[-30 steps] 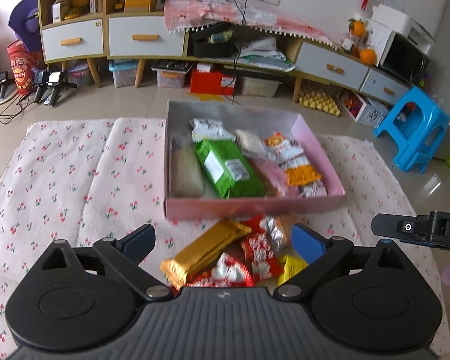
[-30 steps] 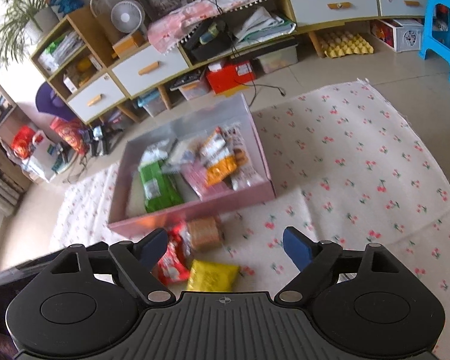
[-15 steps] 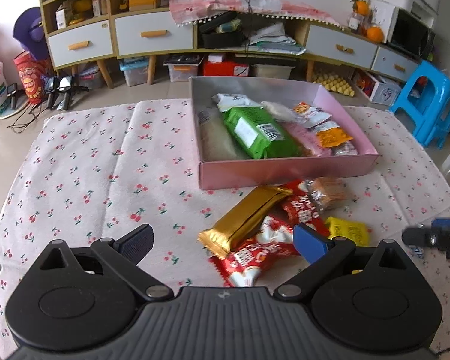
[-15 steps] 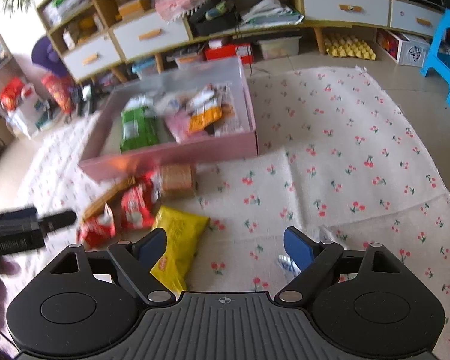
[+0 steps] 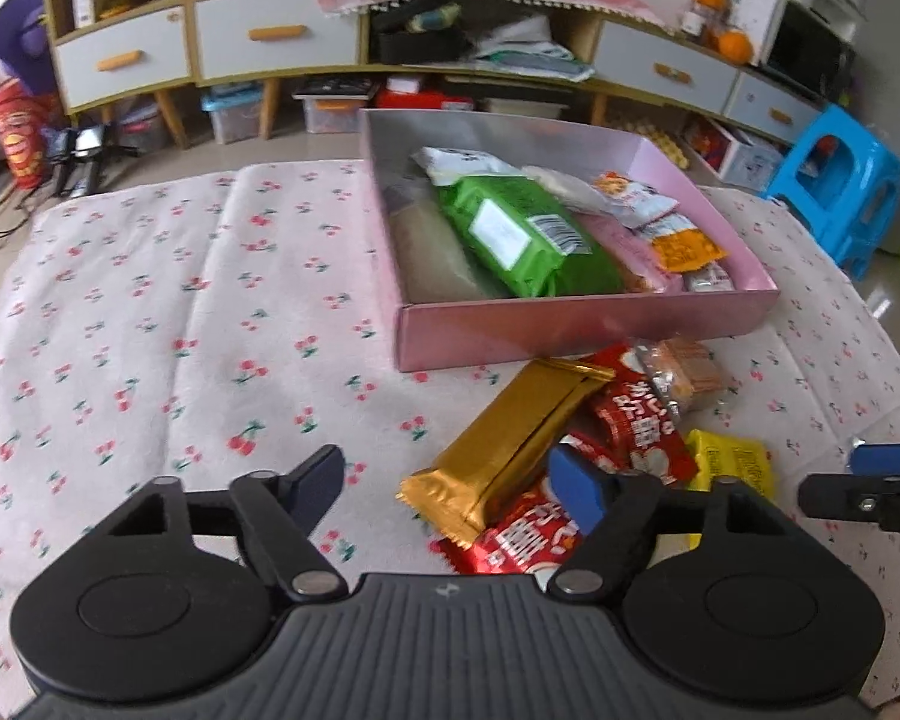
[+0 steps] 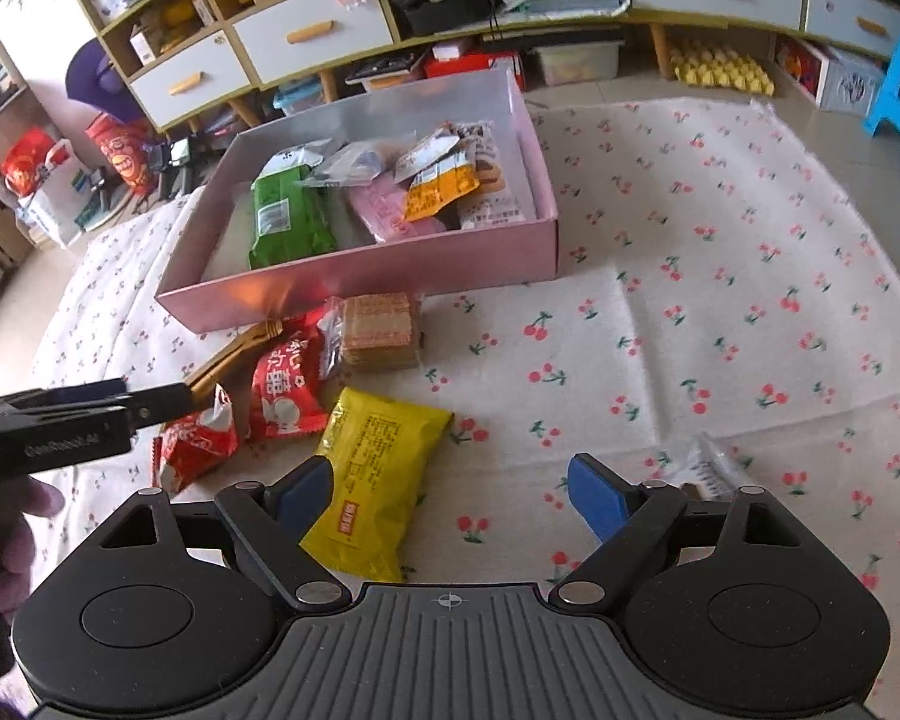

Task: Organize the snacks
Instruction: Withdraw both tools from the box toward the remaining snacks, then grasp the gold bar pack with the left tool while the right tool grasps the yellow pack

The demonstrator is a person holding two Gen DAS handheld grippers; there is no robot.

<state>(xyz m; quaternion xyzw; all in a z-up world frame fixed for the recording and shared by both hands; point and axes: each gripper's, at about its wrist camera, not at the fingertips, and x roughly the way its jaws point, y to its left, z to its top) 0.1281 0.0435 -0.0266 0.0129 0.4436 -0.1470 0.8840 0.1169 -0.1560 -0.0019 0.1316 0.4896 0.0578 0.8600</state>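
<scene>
A pink box (image 5: 582, 327) (image 6: 360, 279) on the cherry-print cloth holds a green pack (image 5: 522, 237) and several other snacks. In front of it lie a gold bar (image 5: 510, 450), two red packs (image 5: 642, 426) (image 6: 282, 387), a wafer pack (image 6: 381, 330) and a yellow pack (image 6: 372, 474) (image 5: 729, 459). My left gripper (image 5: 450, 483) is open and empty, just above the near end of the gold bar. My right gripper (image 6: 450, 492) is open and empty, its left finger beside the yellow pack. A small clear wrapper (image 6: 711, 471) lies by its right finger.
Cabinets with drawers (image 5: 258, 42) and floor clutter stand behind the cloth. A blue stool (image 5: 834, 180) is at the right. The left part of the cloth (image 5: 120, 312) holds nothing. The left gripper shows in the right wrist view (image 6: 90, 414).
Both grippers have drawn back and down toward the loose snacks. The left gripper now hovers over the gold bar. The right gripper has come close to the yellow pack.
</scene>
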